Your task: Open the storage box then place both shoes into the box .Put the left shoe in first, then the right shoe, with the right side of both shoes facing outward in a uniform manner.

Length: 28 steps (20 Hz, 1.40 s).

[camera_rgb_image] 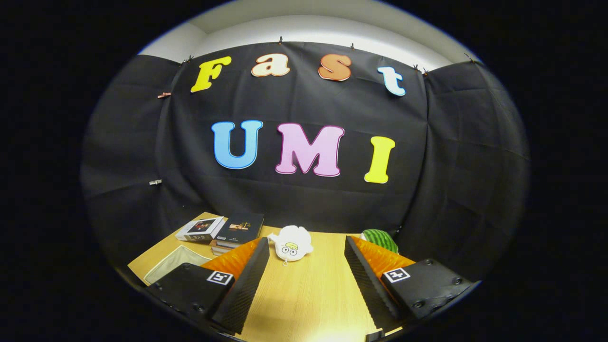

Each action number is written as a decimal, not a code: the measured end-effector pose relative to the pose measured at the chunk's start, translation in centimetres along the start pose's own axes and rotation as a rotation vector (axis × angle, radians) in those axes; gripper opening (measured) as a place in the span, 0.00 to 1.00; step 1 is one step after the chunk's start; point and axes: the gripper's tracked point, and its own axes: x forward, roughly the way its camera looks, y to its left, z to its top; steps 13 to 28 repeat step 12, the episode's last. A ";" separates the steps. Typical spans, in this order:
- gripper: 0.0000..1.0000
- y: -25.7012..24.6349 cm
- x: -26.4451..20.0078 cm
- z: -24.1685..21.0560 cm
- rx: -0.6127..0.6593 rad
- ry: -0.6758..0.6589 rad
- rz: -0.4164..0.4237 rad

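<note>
On a light wooden tabletop point(308, 294) backed by the black cloth wall of the booth, the gripper point(306, 278) is held above the surface with its two fingers spread wide apart; nothing lies between them but bare wood. Each finger carries a ribbed inner pad point(247, 285) and a small square black-and-white marker point(220, 278). Just beyond the fingertips, roughly midway between them, sits a small white plush toy with a cartoon face point(290, 243). Beyond the right finger, at the far edge of the table, a green striped watermelon-shaped object point(380, 239) is partly hidden by that finger. Beyond the left finger lies a short stack of books: a dark-covered book point(242, 228) on top, and a white-edged boxed volume point(200, 229) just beside it. Nearer, outside the left finger, an open shallow container of pale beige fabric point(173, 262) rests on the table; whether this is the storage box cannot be told.
</note>
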 end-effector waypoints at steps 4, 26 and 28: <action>0.98 -1.4 -2.2 0.4 0.009 -0.073 -0.055; 0.98 -3.0 -3.5 0.2 -0.007 -0.090 -0.089; 0.98 -3.0 -3.5 0.2 -0.007 -0.090 -0.089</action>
